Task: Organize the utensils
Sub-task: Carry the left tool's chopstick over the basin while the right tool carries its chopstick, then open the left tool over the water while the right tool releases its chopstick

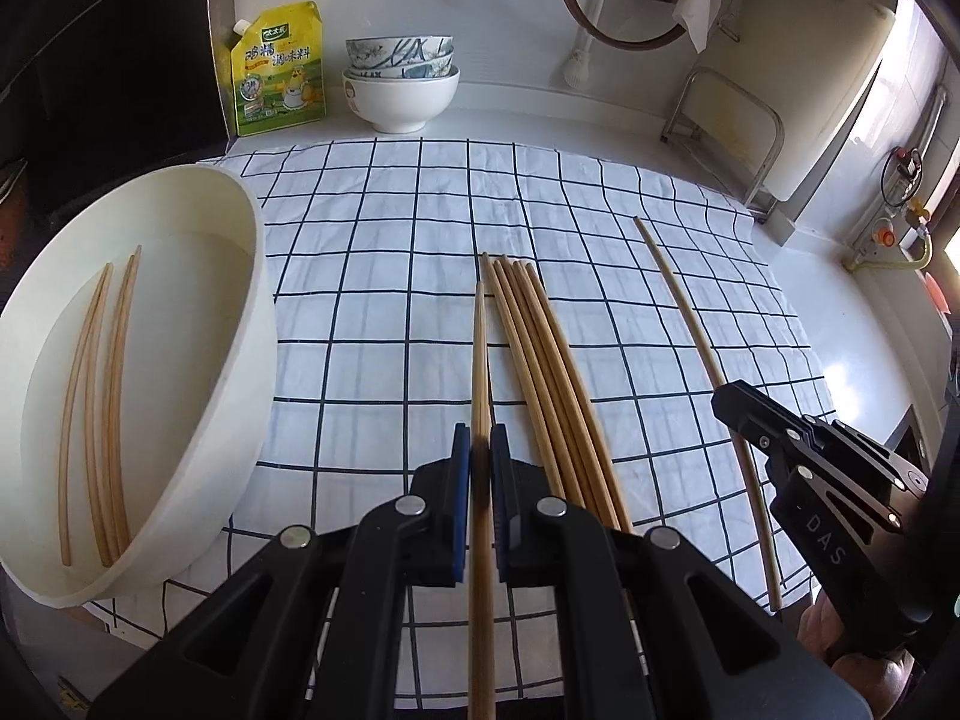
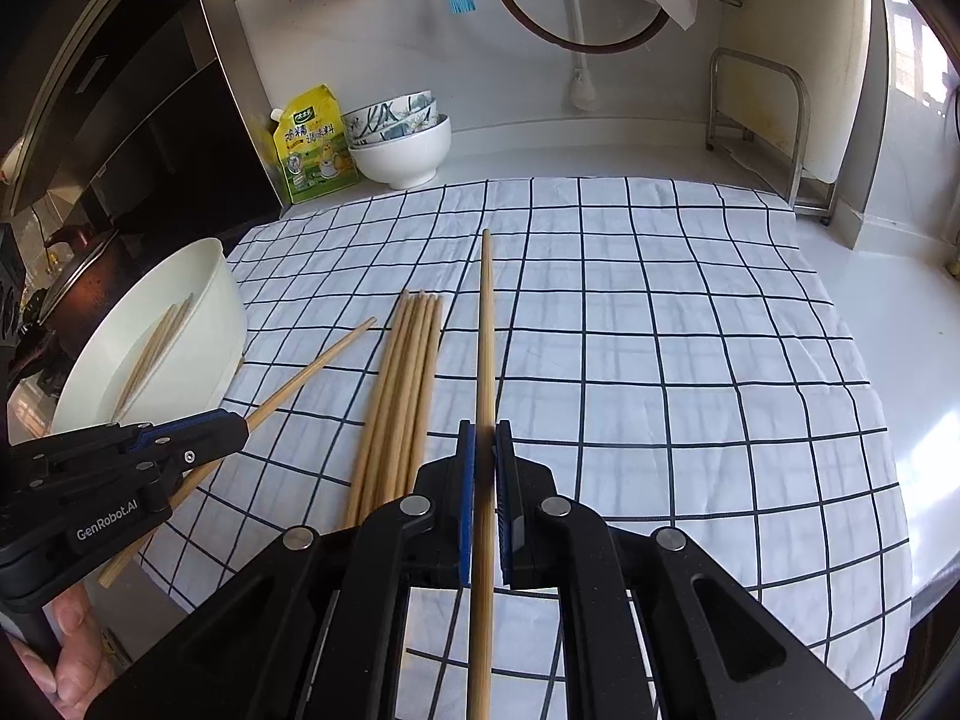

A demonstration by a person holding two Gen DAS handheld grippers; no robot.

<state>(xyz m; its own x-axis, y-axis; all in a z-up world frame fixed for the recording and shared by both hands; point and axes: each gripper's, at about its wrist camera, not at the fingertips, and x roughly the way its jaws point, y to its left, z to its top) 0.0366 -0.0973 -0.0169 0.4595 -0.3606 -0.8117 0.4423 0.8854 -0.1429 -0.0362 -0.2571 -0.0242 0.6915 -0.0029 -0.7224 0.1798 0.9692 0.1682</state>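
Observation:
My left gripper (image 1: 480, 438) is shut on one wooden chopstick (image 1: 480, 336) that points away over the checked cloth (image 1: 372, 252). Right of it, a bundle of several chopsticks (image 1: 540, 372) lies on the cloth. My right gripper (image 2: 485, 429) is shut on another single chopstick (image 2: 487, 312), held above the cloth to the right of the bundle (image 2: 408, 372). Each gripper shows in the other's view: the right gripper (image 1: 726, 399) with its chopstick (image 1: 684, 300), the left gripper (image 2: 240, 423) with its chopstick (image 2: 318, 360). A white basin (image 1: 252, 276) on the left holds three chopsticks (image 1: 102, 408).
Stacked bowls (image 1: 401, 90) and a yellow seasoning pouch (image 1: 279, 72) stand at the back by the wall. A metal rack (image 1: 726, 120) stands at the back right. A dark pot (image 2: 90, 276) sits behind the basin (image 2: 222, 300). A person's hand (image 2: 72, 630) holds the left gripper.

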